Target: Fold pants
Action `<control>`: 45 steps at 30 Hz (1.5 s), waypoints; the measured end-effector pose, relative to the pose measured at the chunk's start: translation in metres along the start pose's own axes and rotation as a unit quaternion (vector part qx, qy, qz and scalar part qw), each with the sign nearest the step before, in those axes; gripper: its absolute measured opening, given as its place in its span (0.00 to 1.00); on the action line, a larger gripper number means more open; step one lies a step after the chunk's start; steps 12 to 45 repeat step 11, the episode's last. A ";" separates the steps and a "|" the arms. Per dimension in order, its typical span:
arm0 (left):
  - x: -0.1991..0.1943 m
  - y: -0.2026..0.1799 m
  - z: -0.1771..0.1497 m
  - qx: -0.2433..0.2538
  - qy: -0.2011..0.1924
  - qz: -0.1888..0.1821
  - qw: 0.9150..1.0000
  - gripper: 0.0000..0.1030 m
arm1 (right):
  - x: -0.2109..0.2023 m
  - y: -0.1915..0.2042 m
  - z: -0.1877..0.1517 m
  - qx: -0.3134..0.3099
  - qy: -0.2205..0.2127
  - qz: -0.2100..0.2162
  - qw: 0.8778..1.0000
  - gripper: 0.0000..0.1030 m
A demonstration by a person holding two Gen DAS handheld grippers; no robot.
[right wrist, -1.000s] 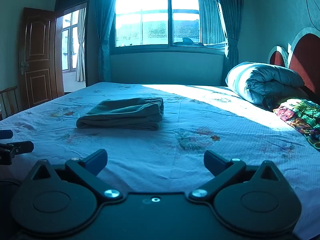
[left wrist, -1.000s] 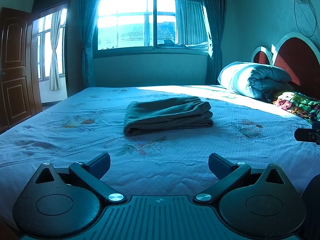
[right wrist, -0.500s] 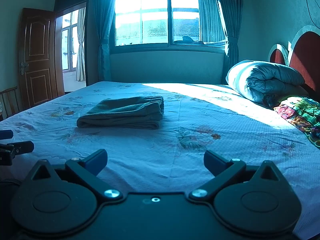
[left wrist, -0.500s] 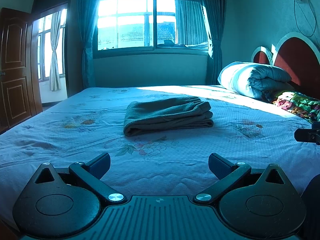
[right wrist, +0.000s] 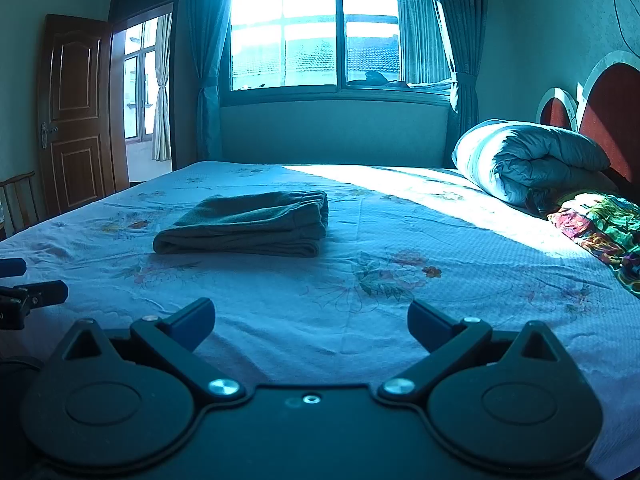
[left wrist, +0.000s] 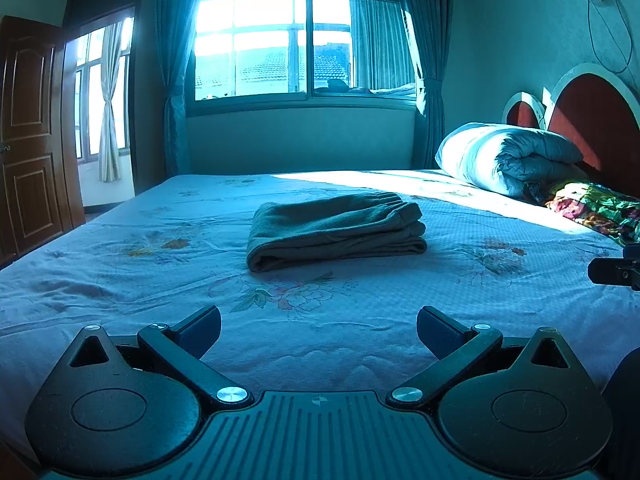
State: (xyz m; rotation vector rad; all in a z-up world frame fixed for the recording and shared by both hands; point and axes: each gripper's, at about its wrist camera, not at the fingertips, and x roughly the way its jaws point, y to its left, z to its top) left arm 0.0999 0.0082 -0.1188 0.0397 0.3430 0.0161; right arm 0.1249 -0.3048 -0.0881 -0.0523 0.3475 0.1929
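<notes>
sunlit bedroom, with a wide bed (left wrist: 120,280) under a pale flowered sheet filling most of both views. behind it a big window (left wrist: 308,40) with dark curtains lets a bright strip of light fall across the far side of the mattress. a brown wooden door (right wrist: 72,112) stands open on the left, and a red rounded headboard (left wrist: 592,120) sits on the right.

the pants (left wrist: 336,230) lie near the middle of the bed, folded into a thick, dark green rectangle with the layers stacked and the rolled fold edge facing the cameras. nothing touches them.

the left gripper (left wrist: 319,330) hovers low over the near part of the sheet, its two fingers spread wide apart with only bedding between them, well short of the pants. the right gripper (right wrist: 311,322) sits the same way, fingers spread and holding nothing; from its view the pants (right wrist: 248,224) lie ahead and to the left.

a rolled grey-white duvet (right wrist: 532,160) rests against the headboard, and a bright multicoloured cloth (right wrist: 600,228) lies just beside it, nearer the cameras.
</notes>
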 end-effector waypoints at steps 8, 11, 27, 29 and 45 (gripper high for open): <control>-0.001 0.004 -0.001 -0.011 -0.006 -0.002 1.000 1.00 | 0.000 0.000 0.000 0.000 0.001 0.000 1.000 0.94; 0.000 0.004 -0.001 -0.010 -0.002 -0.001 1.000 1.00 | 0.001 0.000 -0.001 0.000 0.001 0.000 1.000 0.94; 0.000 0.004 -0.001 -0.010 -0.002 -0.001 1.000 1.00 | 0.001 0.000 -0.001 0.000 0.001 0.000 1.000 0.94; 0.000 0.004 -0.001 -0.010 -0.002 -0.001 1.000 1.00 | 0.001 0.000 -0.001 0.000 0.001 0.000 1.000 0.94; 0.000 0.004 -0.001 -0.010 -0.002 -0.001 1.000 1.00 | 0.001 0.000 -0.001 0.000 0.001 0.000 1.000 0.94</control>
